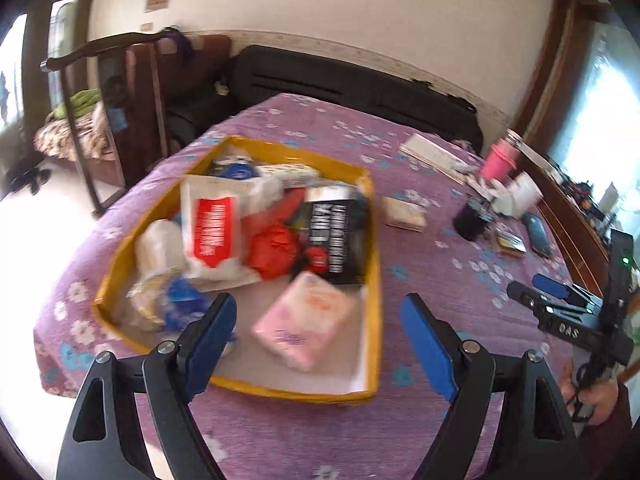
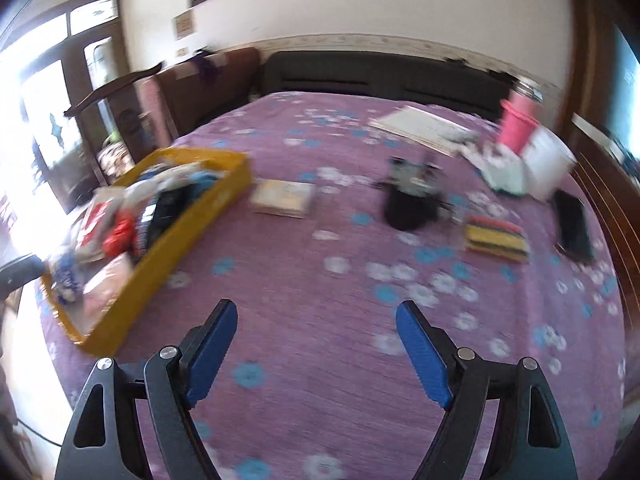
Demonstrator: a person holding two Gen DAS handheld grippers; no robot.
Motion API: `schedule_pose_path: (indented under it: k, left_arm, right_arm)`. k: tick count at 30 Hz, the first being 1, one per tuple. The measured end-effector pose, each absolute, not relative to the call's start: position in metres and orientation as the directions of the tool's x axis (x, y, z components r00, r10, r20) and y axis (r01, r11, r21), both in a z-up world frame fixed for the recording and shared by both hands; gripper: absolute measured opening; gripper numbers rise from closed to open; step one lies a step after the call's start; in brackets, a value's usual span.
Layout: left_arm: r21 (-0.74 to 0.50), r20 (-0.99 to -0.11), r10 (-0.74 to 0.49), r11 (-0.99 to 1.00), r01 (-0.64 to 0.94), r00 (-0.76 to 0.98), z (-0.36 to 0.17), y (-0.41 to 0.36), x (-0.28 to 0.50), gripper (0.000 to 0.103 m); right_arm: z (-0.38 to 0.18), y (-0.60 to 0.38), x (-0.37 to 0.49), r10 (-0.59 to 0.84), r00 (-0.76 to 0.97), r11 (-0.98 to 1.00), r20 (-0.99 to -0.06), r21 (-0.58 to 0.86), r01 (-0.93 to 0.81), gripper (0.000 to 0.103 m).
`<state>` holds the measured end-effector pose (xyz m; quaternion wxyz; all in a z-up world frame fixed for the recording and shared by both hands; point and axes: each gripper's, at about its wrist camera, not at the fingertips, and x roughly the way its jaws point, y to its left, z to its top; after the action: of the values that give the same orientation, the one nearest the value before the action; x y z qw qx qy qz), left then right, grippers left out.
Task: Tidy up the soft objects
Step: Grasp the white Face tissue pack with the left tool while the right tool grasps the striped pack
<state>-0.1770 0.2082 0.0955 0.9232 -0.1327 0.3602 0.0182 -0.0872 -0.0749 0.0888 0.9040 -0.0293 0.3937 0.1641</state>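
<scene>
Both hand-held grippers stand with their blue pads spread wide and nothing between them. From its own camera, the left gripper [image 1: 320, 344] hangs above the near end of the yellow tray [image 1: 374, 280], its left pad over the tray's near corner and its right pad over bare bedspread [image 1: 440, 264] just outside the rim. Directly ahead of it, inside the tray, lies a pink soft pack [image 1: 304, 320], and beyond that a crumpled red bag [image 1: 276, 250], a white bag with a red label [image 1: 212, 228], a black packet [image 1: 340, 236], and blue and white wrapped items in the near left corner. The right gripper [image 2: 316, 344] is over open bedspread, with the tray off to its left and well apart from it; a hand [image 1: 592, 396] grips it at the right edge of the left camera's view. Judging by the load in the tray, much of the sorting looks done. Still loose on the bed ahead of the right gripper are a striped yellow and dark stack [image 2: 496, 238] that may be sponges or cloths, a small pale box [image 2: 282, 198], a black object [image 2: 410, 208] too blurred to name, and further back a pink cup [image 2: 518, 124] among white items. The striped stack seems the likeliest soft thing left; it lies up and to the right of the right gripper, near but not yet within reach of its pads.
</scene>
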Motion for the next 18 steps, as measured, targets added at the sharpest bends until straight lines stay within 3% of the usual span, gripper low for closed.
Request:
schedule_pose_path:
  k: [6,18]
  left_arm:
    - [-0.243,-0.691,-0.162,0.97,-0.016,0.705,0.101,0.161,-0.131,0.084]
    - [-0.15,-0.793,-0.172,0.985,0.087,0.584,0.074,0.098,0.002,0.083]
  right_arm:
    - [0.091,-0.157,-0.069,0.207,0.678,0.978,-0.705,0.151,-0.141,0.086]
    - [0.07,-0.214,-0.004,0.227,0.669,0.942,-0.708,0.334,0.034,0.087]
